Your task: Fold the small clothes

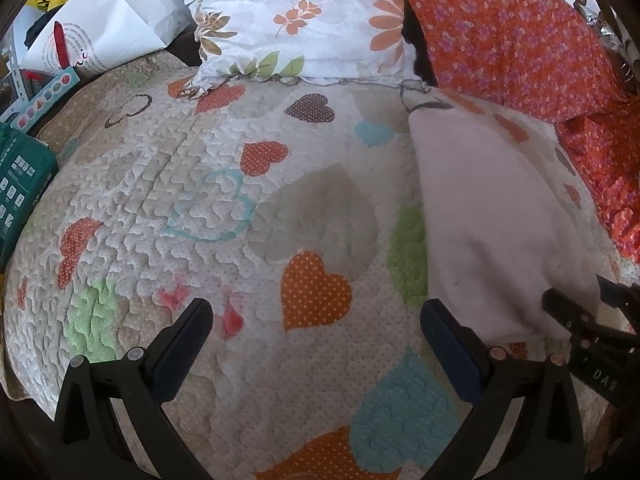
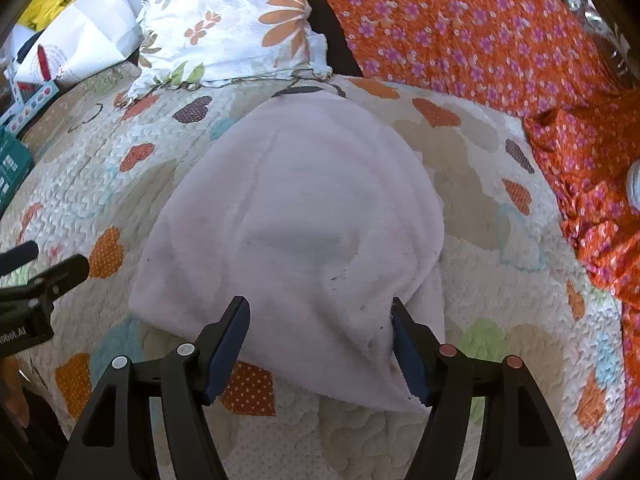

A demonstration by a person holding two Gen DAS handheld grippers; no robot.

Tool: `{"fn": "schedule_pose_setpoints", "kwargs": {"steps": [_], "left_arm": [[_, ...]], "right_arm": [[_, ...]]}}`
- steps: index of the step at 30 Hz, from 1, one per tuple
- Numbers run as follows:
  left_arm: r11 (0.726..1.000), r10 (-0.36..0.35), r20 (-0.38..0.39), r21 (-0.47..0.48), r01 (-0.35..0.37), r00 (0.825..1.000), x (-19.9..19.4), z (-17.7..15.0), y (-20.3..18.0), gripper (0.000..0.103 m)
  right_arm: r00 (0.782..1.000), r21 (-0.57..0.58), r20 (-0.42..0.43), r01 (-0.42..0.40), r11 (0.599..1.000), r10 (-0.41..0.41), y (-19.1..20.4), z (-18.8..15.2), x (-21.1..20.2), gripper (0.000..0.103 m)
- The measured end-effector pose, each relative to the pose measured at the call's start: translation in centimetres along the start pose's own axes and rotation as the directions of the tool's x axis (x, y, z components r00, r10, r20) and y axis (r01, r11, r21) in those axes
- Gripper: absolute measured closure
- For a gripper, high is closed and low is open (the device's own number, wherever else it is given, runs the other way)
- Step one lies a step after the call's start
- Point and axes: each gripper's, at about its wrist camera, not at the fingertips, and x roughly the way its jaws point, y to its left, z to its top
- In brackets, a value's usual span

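A pale pink fleece garment (image 2: 304, 224) lies folded on the heart-patterned quilt (image 2: 480, 292); it also shows at the right of the left wrist view (image 1: 492, 220). My right gripper (image 2: 320, 320) is open, its jaws wide apart over the garment's near edge, holding nothing. My left gripper (image 1: 316, 320) is open and empty above bare quilt (image 1: 200, 208), to the left of the garment. The right gripper's fingers (image 1: 576, 316) show at the garment's near corner in the left wrist view. The left gripper (image 2: 44, 264) shows at the left edge of the right wrist view.
A white floral pillow (image 1: 296, 20) and an orange flowered cloth (image 1: 520, 40) lie at the back and right. White paper bags (image 1: 100, 24) and a green box (image 1: 20, 184) sit at the left off the quilt.
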Motion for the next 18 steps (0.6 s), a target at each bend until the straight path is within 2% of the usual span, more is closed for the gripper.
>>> {"fn": "schedule_pose_setpoints", "kwargs": {"steps": [8, 18], "left_arm": [[1.0, 0.011, -0.032, -0.007, -0.012, 0.999, 0.9, 0.0, 0.1, 0.0], [0.999, -0.023, -0.064, -0.038, 0.021, 0.998, 1.7, -0.3, 0.6, 0.0]], "right_arm": [[1.0, -0.03, 0.002, -0.001, 1.0, 0.001, 1.2, -0.7, -0.1, 0.028], [1.0, -0.051, 0.004, 0.005, 0.999, -0.005, 1.5, -1.4, -0.2, 0.027]]}}
